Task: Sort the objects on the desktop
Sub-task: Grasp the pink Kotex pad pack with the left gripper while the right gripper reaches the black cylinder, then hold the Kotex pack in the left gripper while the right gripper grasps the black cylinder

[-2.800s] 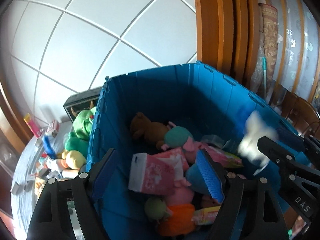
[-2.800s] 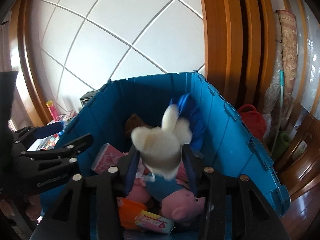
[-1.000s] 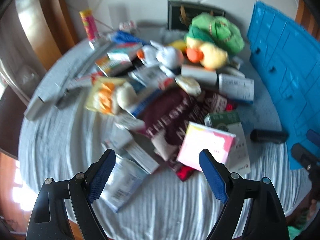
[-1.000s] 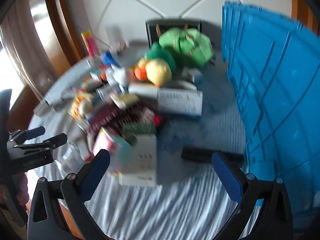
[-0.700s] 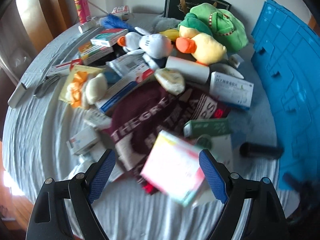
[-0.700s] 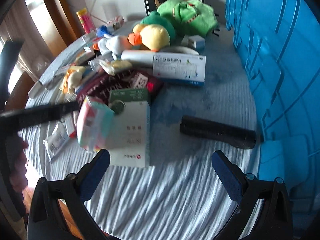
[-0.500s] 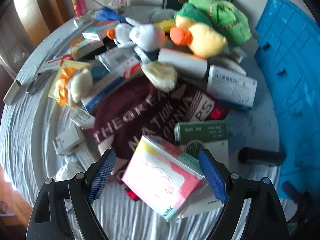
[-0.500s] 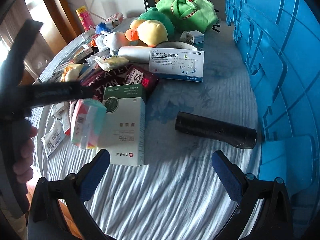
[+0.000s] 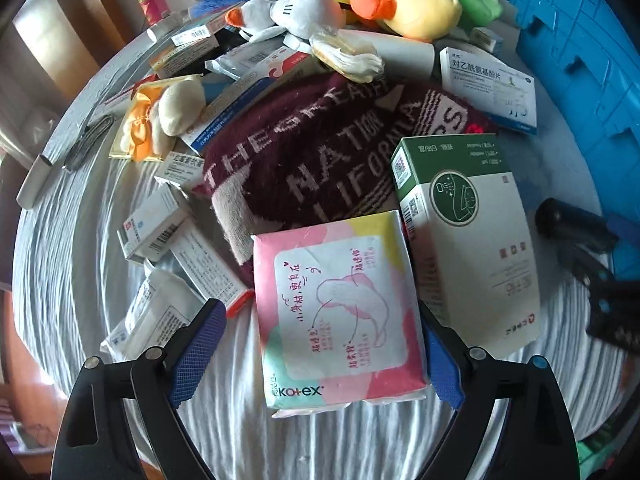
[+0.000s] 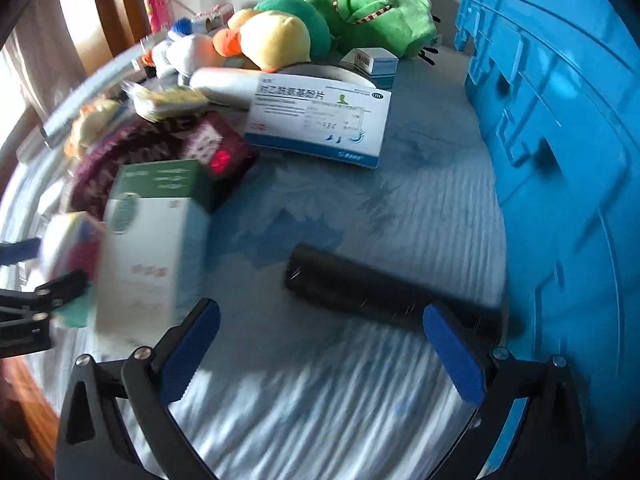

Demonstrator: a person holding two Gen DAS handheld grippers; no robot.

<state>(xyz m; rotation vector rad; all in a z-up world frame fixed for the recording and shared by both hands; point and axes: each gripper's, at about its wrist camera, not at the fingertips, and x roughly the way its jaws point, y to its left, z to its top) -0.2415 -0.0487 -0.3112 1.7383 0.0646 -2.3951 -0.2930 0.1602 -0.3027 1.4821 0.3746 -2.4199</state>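
Pink pad pack [image 9: 340,312] lies flat on the tabletop [image 9: 320,440], dead centre between the left claw [image 9: 320,344] pads, long axis running away from the claw; its right edge is against the right pad, with a gap to the left pad. Left claw spread wide, gripping nothing. Pack leans against the green-and-white box [image 9: 468,240], just right of it; maroon towel [image 9: 320,152] behind.

Right claw [image 10: 320,344] also wide, empty, straddling the near end of a black cylinder [image 10: 384,292] lying crosswise, right of the box, beside the blue crate [image 10: 560,160].

Left view shows the pack print sharply; right view blurs it to a smear but shows the crate wall and cylinder length.
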